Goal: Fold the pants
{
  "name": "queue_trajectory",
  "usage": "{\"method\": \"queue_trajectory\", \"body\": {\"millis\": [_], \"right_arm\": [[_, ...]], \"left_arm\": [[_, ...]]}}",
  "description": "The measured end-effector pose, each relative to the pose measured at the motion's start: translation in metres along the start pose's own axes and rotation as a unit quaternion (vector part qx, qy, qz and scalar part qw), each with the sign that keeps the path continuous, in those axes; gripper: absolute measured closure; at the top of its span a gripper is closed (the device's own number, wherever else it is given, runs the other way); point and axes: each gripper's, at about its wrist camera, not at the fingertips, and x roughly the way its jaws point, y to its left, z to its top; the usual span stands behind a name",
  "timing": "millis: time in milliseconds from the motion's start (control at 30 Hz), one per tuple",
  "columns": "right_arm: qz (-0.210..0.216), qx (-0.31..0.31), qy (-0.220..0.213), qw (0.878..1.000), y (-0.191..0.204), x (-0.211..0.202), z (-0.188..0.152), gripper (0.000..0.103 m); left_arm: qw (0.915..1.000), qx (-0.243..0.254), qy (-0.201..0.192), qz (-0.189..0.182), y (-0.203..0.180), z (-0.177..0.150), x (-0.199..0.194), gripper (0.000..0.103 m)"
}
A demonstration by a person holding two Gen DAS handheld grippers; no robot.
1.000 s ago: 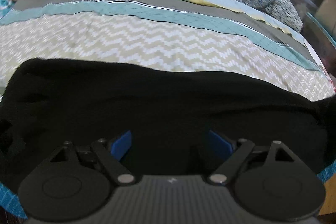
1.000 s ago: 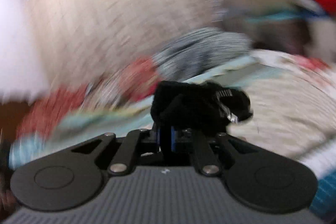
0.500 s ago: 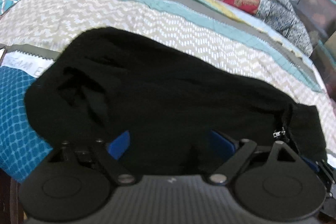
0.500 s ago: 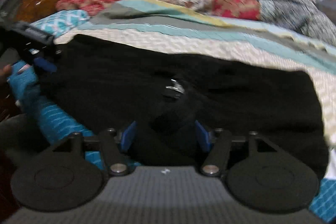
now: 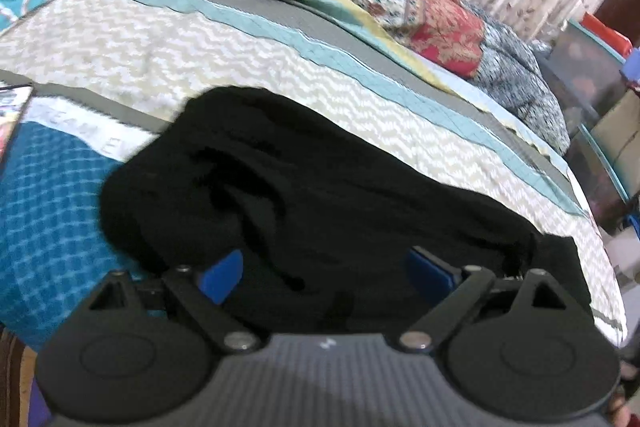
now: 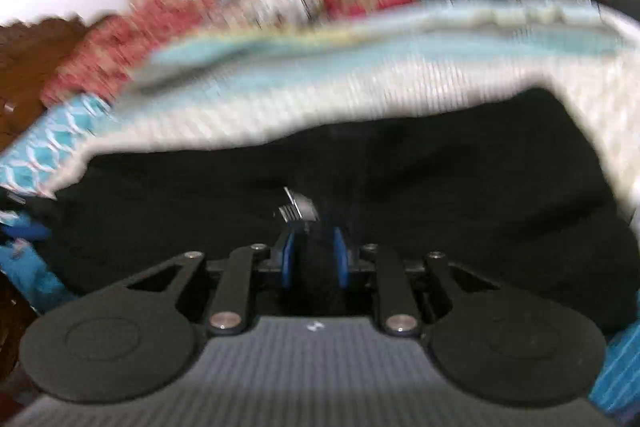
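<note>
Pants [image 5: 360, 211] lie bunched across the bed [image 5: 200, 67], one fold roughly made by my reckoning, flattening and further folds left. My left tool [image 5: 326, 271] gapes empty above them; my right tool [image 6: 314, 259], just closing, pinches cloth by the zipper [image 6: 298, 209].

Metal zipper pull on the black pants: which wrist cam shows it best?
Right wrist view. The metal zipper pull sits near centre on the black pants, just beyond the fingertips of the right hand-held gripper, though motion-blurred. The left wrist view shows the pants sharper, but no pull can be made out there.
</note>
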Motion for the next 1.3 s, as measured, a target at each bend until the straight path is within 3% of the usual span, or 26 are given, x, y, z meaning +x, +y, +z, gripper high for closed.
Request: {"method": "queue_trajectory", "body": {"millis": [200,300,400,533,633,833,900,967,1000,1033,1067,1100,1200,1300], "right_arm": [[-0.032,-0.049,-0.001,0.998,0.017,0.006,-0.003,0.08],[-0.04,-0.038,0.0,0.998,0.019,0.003,0.001,0.078],[-0.052,-0.019,-0.039,0.998,0.027,-0.012,0.003,0.076],[-0.023,-0.024,-0.064,0.997,0.05,-0.01,0.011,0.076],[0.032,-0.004,-0.027,0.999,0.073,0.016,0.021,0.076],[0.154,-0.065,0.033,0.985,0.173,0.081,0.051,0.077],[0.167,-0.067,0.063,0.982,0.2,0.11,0.057,0.079],[0.161,-0.043,0.125,0.978,0.215,0.152,0.056,0.078],[0.154,-0.016,0.183,0.971,0.217,0.182,0.048,0.084],[0.16,0.028,0.201,0.966,0.212,0.2,0.041,0.088],[0.168,0.062,0.195,0.964,0.208,0.205,0.04,0.09],[0.171,0.092,0.205,0.959,0.203,0.209,0.042,0.09],[0.19,0.108,0.213,0.952,0.194,0.206,0.047,0.087],[0.214,0.158,0.189,0.945,0.176,0.189,0.05,0.084]], "left_arm": [[0.9973,-0.059,-0.033,0.029,0.05,0.001,-0.021,0.01],[0.9926,-0.104,-0.045,0.043,0.08,0.0,-0.027,0.009],[0.9875,-0.145,-0.048,0.038,0.107,-0.002,-0.032,0.004],[0.9826,-0.182,-0.032,0.018,0.127,-0.003,-0.022,0.001],[0.9773,-0.21,-0.014,-0.024,0.132,-0.002,-0.008,0.0],[0.9778,-0.208,-0.012,-0.025,0.128,0.006,0.015,0.0],[0.9776,-0.208,-0.012,-0.025,0.128,0.009,0.02,0.0],[0.9767,-0.213,-0.01,-0.025,0.132,0.011,0.028,0.0],[0.9758,-0.217,-0.009,-0.023,0.132,0.012,0.031,0.002],[0.9753,-0.219,-0.009,-0.023,0.131,0.015,0.034,0.004],[0.9766,-0.213,-0.013,-0.028,0.129,0.017,0.033,0.036],[0.9784,-0.202,-0.011,-0.042,0.125,0.019,0.032,0.058],[0.9801,-0.182,-0.025,-0.075,0.11,0.023,0.027,0.063],[0.9893,-0.104,-0.054,-0.088,0.071,0.029,0.015,0.063]]}}
